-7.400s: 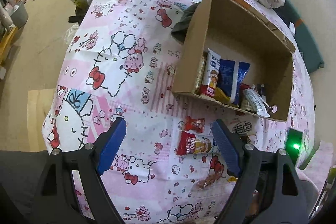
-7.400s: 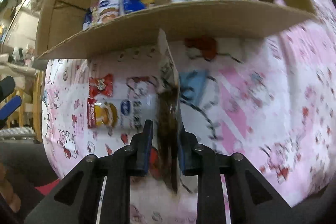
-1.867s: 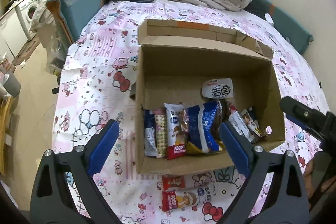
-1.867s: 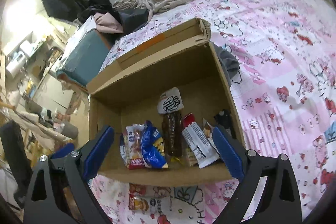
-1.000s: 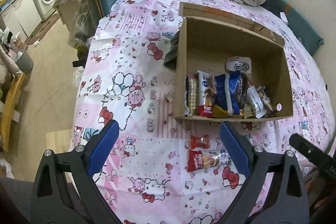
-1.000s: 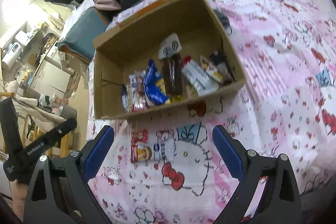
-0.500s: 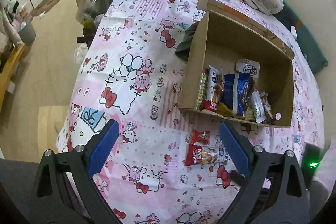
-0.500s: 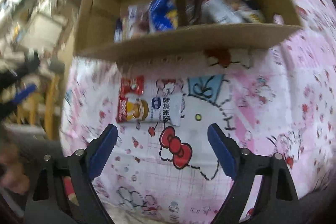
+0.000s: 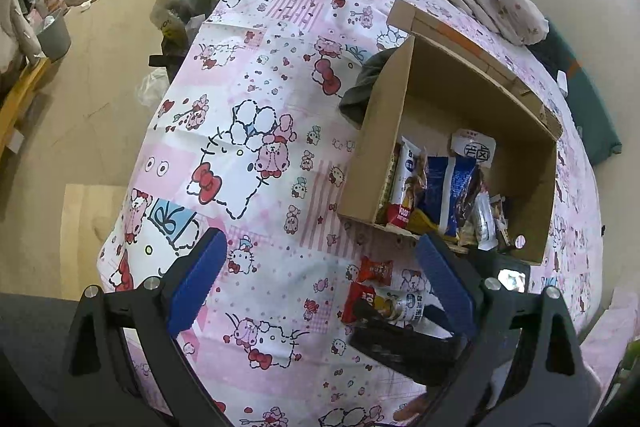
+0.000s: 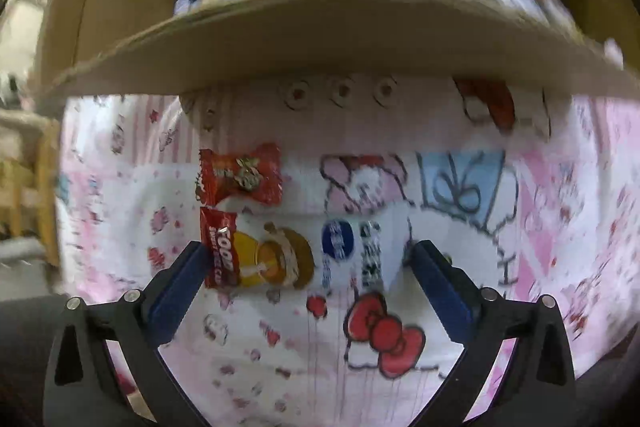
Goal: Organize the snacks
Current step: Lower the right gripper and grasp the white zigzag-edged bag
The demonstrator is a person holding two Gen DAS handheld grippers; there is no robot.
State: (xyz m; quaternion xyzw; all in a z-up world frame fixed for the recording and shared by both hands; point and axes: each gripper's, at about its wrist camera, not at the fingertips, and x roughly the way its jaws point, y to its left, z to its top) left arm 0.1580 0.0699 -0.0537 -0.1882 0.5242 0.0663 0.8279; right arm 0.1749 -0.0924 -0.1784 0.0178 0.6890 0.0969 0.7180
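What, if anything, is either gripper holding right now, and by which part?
Nothing is held. The right gripper is opening, its fingers straddling the long snack packet lying on the bedsheet without pressing it. The left gripper is open and empty.

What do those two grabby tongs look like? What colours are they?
Both the left tongs and right tongs look alike: black frames shaped like triangles with holes cut through, small silver bolts, and flat dark-blue pads on the inner faces.

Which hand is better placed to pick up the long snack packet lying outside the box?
Right. Its tongs, opening, already straddle the long packet lengthwise from above. The left tongs hang open farther back, over bare bedsheet.
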